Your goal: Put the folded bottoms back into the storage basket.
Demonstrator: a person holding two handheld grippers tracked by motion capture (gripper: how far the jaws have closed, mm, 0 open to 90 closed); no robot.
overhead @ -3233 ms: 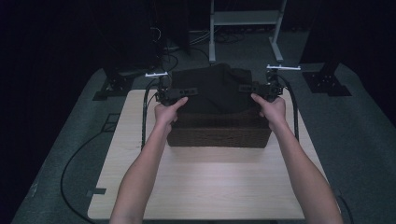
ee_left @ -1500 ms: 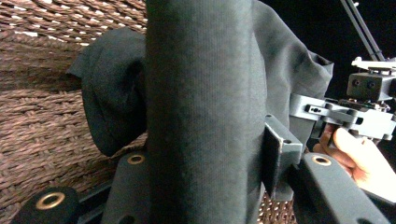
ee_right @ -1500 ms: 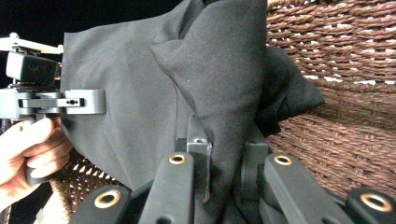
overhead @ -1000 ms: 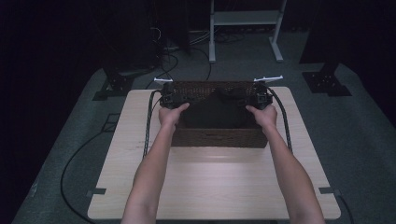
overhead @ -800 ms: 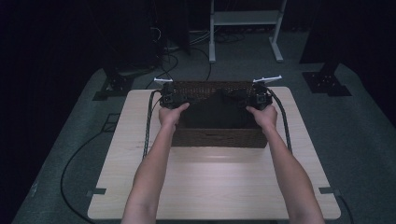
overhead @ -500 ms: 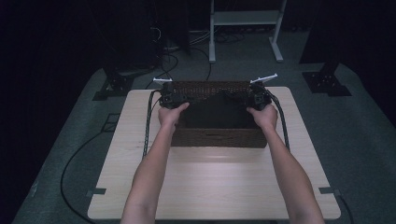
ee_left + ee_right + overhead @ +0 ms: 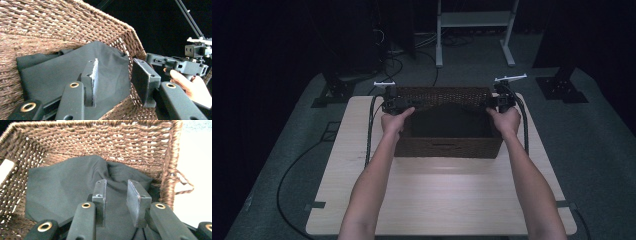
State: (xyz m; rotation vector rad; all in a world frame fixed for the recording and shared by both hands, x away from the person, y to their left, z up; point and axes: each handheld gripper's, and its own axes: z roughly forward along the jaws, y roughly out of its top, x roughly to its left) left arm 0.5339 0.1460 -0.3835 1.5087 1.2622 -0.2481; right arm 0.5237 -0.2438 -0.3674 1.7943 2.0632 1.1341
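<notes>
Two outstretched hands, tongs (image 7: 398,104) (image 7: 502,100) apart over basket (image 7: 447,147)

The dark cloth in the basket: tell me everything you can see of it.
The dark cloth is plain grey-black fabric with a soft, matte look, lying loosely folded inside the brown wicker basket on the table. It covers most of the basket's floor and bunches into creases against the far woven wall and one corner. The right gripper and left gripper both hang over it with jaws apart; neither grips it.
</notes>
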